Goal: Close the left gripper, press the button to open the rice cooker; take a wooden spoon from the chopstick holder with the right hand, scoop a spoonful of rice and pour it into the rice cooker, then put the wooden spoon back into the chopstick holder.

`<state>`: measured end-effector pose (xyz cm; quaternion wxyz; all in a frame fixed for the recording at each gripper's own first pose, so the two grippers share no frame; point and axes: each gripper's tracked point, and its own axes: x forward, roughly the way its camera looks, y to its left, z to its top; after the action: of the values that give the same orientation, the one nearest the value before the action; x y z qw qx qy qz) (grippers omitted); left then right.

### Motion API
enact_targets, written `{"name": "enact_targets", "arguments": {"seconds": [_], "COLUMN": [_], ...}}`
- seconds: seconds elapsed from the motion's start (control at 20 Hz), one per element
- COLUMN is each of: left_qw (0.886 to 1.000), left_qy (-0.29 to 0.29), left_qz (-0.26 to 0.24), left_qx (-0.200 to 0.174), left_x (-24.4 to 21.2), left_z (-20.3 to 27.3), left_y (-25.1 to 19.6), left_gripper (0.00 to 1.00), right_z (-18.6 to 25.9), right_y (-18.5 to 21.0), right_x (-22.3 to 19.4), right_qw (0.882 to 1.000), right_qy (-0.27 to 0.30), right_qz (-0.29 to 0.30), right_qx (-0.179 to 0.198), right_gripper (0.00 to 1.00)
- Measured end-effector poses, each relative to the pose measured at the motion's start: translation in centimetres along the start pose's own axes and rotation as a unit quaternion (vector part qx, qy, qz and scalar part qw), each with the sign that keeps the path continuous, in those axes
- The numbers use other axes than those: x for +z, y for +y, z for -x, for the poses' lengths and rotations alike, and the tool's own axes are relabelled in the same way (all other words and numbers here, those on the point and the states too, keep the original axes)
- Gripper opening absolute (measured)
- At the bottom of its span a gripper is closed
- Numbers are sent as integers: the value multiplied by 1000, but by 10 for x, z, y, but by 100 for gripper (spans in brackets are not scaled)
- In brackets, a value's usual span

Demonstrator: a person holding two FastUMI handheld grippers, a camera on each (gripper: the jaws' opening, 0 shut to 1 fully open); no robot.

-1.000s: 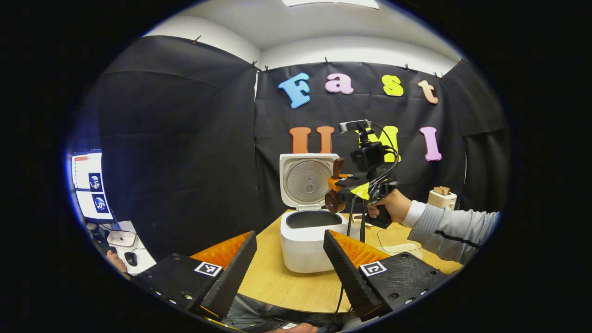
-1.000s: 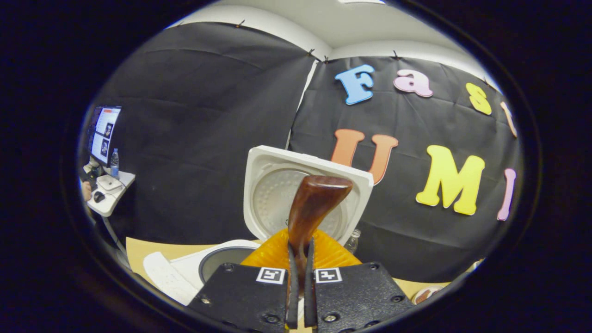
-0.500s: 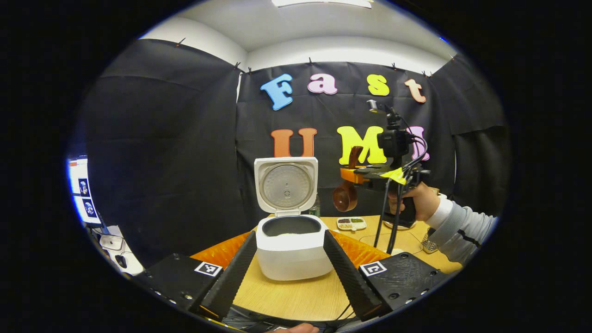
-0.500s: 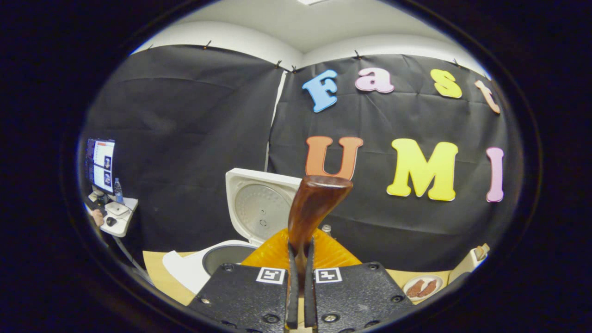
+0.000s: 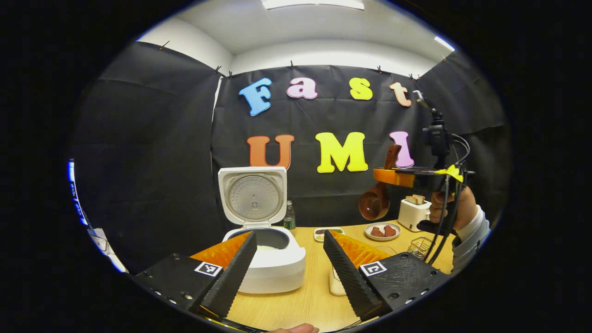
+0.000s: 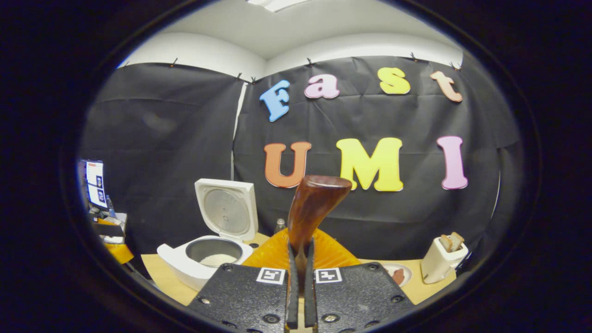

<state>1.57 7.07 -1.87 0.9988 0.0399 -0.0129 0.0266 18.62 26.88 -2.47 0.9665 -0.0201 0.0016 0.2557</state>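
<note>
Wooden spoon [image 6: 314, 203]: clamped by the handle between the closed fingers of the right gripper [image 6: 299, 296], flared handle end standing up past the fingertips. Seen from the left gripper view too, carried high above the table [image 5: 296, 296], round bowl [image 5: 373, 206] hanging down below the orange fingers, well right of the rice cooker [image 5: 268, 259]. Glossy, dark, stiff and probably light; lacquered finish likely slick, so best held on the flat of the narrow neck, as here, with firm pressure to stop twisting. Bowl looks turned down or sideways; whether any rice remains inside cannot be told.

Rice cooker lid [image 5: 252, 196] stands open, white rice visible in the pot [image 6: 215, 252]. Left gripper [image 5: 289, 270] idle, fingers spread wide and holding nothing, low over the near table edge. Wire basket [image 5: 418, 247] to the right by the toaster [image 5: 413, 212], possibly the chopstick holder, though too small to be sure. Return likely next: lower bowl-first, upright, and release only once seated.
</note>
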Motion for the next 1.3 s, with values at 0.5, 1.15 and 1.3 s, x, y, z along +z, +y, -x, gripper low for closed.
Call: {"name": "enact_targets", "arguments": {"seconds": [0.5,1.15,1.3], "left_qw": [1000,1000,1000], "left_qy": [-27,-3,-3], "left_qz": [5,11,18], "left_qx": [-14,-9,-7], "left_x": [12,10,18], "left_z": [-33,-57,-62], "left_y": [-31,-43,-42], "left_gripper": [93,93,93], "right_z": [83,103,104], "right_y": [-136,-201,-221], "right_x": [-68,-183,-177], "right_qw": [990,971,969], "right_qy": [48,121,115], "right_qz": [-44,-144,-146], "right_qx": [-121,-145,-165], "right_gripper": [10,16,33]}}
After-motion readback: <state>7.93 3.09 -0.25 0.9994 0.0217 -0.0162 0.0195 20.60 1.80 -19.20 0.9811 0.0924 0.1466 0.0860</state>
